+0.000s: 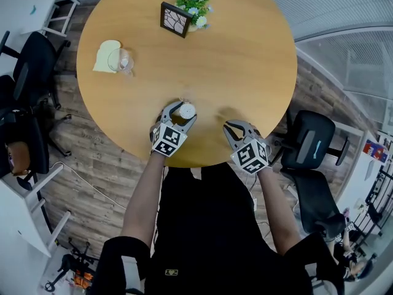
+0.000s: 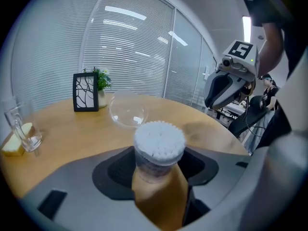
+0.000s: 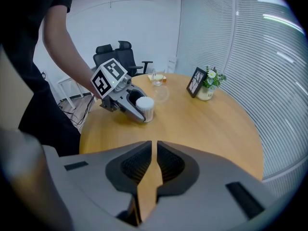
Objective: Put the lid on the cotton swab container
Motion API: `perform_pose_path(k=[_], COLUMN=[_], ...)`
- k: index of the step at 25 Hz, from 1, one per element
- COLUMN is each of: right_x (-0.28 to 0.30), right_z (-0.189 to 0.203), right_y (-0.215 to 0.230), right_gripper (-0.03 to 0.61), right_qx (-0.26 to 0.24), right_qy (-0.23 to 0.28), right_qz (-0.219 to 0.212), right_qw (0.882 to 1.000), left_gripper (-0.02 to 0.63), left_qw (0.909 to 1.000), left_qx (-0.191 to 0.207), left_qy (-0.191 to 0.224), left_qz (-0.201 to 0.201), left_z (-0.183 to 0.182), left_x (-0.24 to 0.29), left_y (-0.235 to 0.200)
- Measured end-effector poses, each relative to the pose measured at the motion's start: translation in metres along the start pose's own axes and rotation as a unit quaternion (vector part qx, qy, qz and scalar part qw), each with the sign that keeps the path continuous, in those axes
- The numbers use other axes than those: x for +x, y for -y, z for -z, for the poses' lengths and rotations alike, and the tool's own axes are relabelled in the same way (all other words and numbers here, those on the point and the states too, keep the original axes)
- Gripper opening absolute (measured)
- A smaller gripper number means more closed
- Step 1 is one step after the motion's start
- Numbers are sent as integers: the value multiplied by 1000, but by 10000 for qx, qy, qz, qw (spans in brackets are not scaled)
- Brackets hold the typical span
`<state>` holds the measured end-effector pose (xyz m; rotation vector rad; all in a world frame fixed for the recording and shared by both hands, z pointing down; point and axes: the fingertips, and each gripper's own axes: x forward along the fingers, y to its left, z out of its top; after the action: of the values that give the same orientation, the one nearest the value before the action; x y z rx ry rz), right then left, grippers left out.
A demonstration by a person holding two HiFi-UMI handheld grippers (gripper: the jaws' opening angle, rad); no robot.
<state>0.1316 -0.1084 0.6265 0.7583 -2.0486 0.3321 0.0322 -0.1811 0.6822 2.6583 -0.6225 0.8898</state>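
The cotton swab container [image 1: 186,109], a small clear tub packed with white swab tips [image 2: 159,139], stands upright near the front edge of the round wooden table [image 1: 245,66]. It has no lid on. My left gripper [image 1: 180,114] holds it, with the pads against its two sides. The clear domed lid [image 2: 127,109] lies on the table just beyond the container, apart from it; it shows faintly in the right gripper view too [image 3: 162,93]. To the right, my right gripper [image 1: 235,129] is shut and empty above the table edge [image 3: 155,146].
At the table's far side stand a black picture frame [image 1: 175,19] and a small pot of flowers [image 1: 195,5]. A glass cup [image 1: 121,60] and a pale yellow piece [image 1: 105,55] sit at the left. Office chairs [image 1: 310,146] stand round the table.
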Motion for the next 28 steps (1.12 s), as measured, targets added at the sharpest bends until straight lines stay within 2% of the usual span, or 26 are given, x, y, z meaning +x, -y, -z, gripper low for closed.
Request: perform_pose_path(k=[3, 4, 5, 7, 10, 12, 15, 20, 28], right_x=[5, 7, 8, 12, 15, 18, 26, 43, 71], right_z=[-9, -13, -18, -34, -63, -78, -95, -108, -126], right_y=[-4, -6, -10, -17, -13, -6, 0, 5, 10], right_gripper=[13, 33, 105, 207, 266, 300, 326, 403, 413], right_qx=[-275, -319, -253, 204, 973, 1233, 1076, 556, 535], right_qy=[6, 45, 135, 548, 1264, 1527, 1685, 1534, 1437], right_qz=[-211, -375, -626, -1284, -1961, -2218, -2450, -2911, -3466], right_qw=[9994, 9988, 9976, 9900, 9675, 9551, 9487, 9427, 9254], left_gripper=[270, 270, 271, 272, 272, 272, 272, 272, 272], left_qw=[10000, 10000, 9999, 9999, 9999, 9999, 9999, 9999, 10000], left_qx=[-49, -72, -95, -129, -122, -118, -100, -127, -58], left_qy=[3, 16, 31, 52, 34, 19, -7, -19, -46], left_qz=[-34, -42, -45, -41, -23, -17, -37, -20, 54], left_z=[1, 1, 2, 1, 2, 2, 4, 3, 3], left_x=[0, -1, -1, -1, 2, 2, 1, 3, 3], left_y=[0, -1, 0, -1, -1, -1, -1, 0, 1])
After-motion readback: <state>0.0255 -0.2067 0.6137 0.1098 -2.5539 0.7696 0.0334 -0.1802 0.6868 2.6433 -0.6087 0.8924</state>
